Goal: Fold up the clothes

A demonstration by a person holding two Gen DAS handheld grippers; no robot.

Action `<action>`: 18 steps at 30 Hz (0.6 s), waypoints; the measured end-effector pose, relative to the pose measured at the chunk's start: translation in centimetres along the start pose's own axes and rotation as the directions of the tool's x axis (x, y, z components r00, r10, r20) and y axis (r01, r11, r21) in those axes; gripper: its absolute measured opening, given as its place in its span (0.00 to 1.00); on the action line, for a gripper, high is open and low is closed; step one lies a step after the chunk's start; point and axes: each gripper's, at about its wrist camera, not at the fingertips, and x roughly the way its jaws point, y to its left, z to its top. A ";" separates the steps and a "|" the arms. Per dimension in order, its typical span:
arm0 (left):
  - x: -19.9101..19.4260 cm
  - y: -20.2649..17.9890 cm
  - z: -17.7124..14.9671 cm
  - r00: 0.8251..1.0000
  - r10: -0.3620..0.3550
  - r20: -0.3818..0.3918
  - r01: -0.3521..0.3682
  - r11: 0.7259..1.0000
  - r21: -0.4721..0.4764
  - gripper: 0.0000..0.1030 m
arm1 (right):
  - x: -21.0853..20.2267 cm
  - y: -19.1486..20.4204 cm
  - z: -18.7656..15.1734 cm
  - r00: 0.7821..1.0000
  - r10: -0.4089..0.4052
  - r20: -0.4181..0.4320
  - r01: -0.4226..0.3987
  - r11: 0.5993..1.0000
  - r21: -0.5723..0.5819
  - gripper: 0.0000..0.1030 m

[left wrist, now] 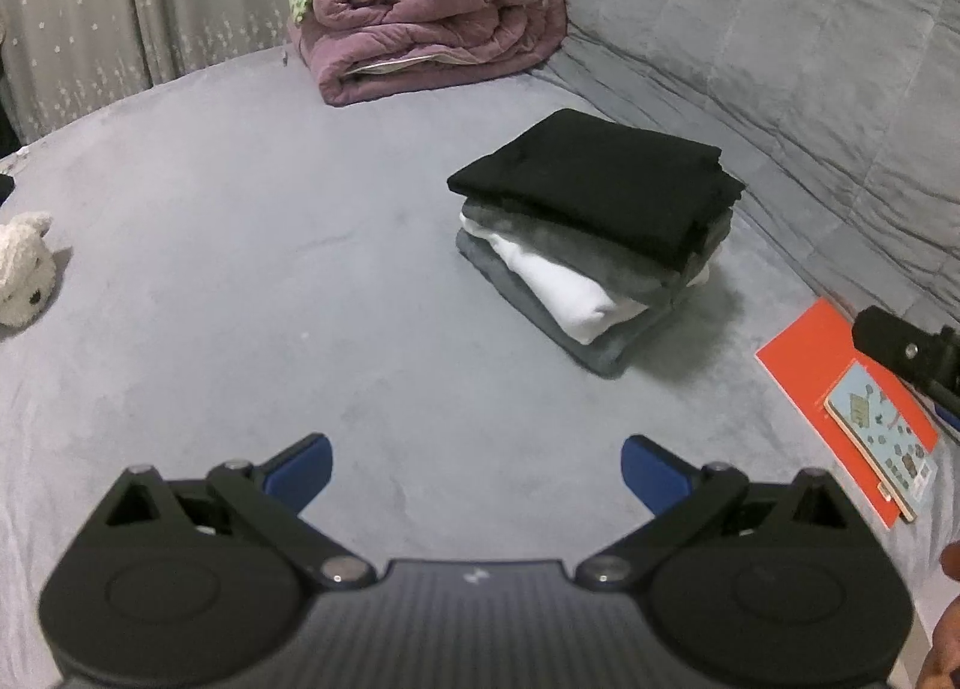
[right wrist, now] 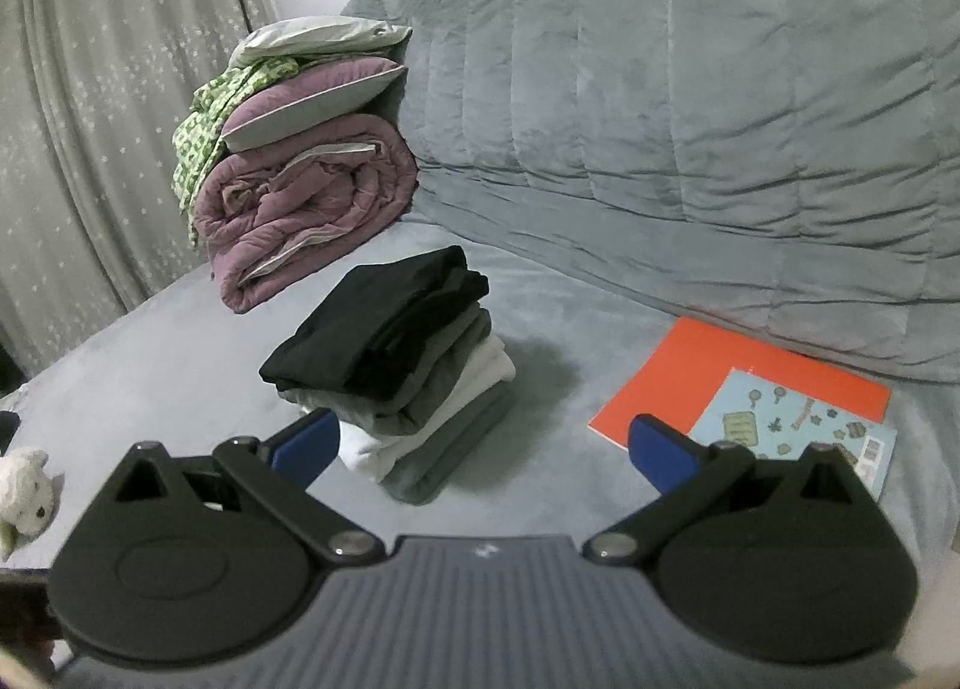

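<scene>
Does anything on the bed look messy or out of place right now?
Mostly tidy. The stack is folded but uneven: the white layer sticks out past the black top. A book lies on an orange folder nearby.

Black folded garment [left wrist: 594,179] over grey and white folded clothes [right wrist: 444,407], purple rolled quilt [left wrist: 432,23], green-patterned cloth [right wrist: 204,131], star-dotted pale curtain [right wrist: 102,107], orange book [right wrist: 738,371], light blue booklet with small, possibly cartoon, motifs [right wrist: 798,425], blue gripper pads [left wrist: 303,467]
</scene>
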 end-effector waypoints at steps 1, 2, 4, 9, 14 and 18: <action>0.0 0.1 0.0 1.000 0.000 0.000 0.000 1.000 0.000 1.00 | 0.0 0.0 0.0 1.000 -0.001 -0.001 0.001 1.000 0.001 1.00; -0.1 0.1 0.0 1.000 0.000 0.001 0.000 1.000 0.000 1.00 | 0.1 0.0 0.0 1.000 -0.002 -0.001 0.002 1.000 0.002 1.00; -0.1 0.3 0.1 1.000 -0.002 -0.001 0.002 1.000 -0.004 1.00 | 0.2 0.1 0.0 1.000 -0.002 -0.002 0.002 1.000 0.005 1.00; -0.3 0.6 0.1 1.000 -0.004 -0.006 0.004 1.000 -0.015 1.00 | 0.2 0.4 0.0 1.000 0.003 -0.003 -0.003 1.000 -0.005 1.00; -0.3 0.9 0.2 1.000 -0.004 -0.002 0.004 1.000 -0.027 1.00 | 0.2 0.6 -0.1 1.000 0.009 -0.002 -0.009 1.000 -0.006 1.00; -0.1 0.9 0.4 1.000 0.000 -0.005 0.000 1.000 -0.029 1.00 | 0.3 0.7 0.0 1.000 0.014 -0.002 -0.014 1.000 -0.006 1.00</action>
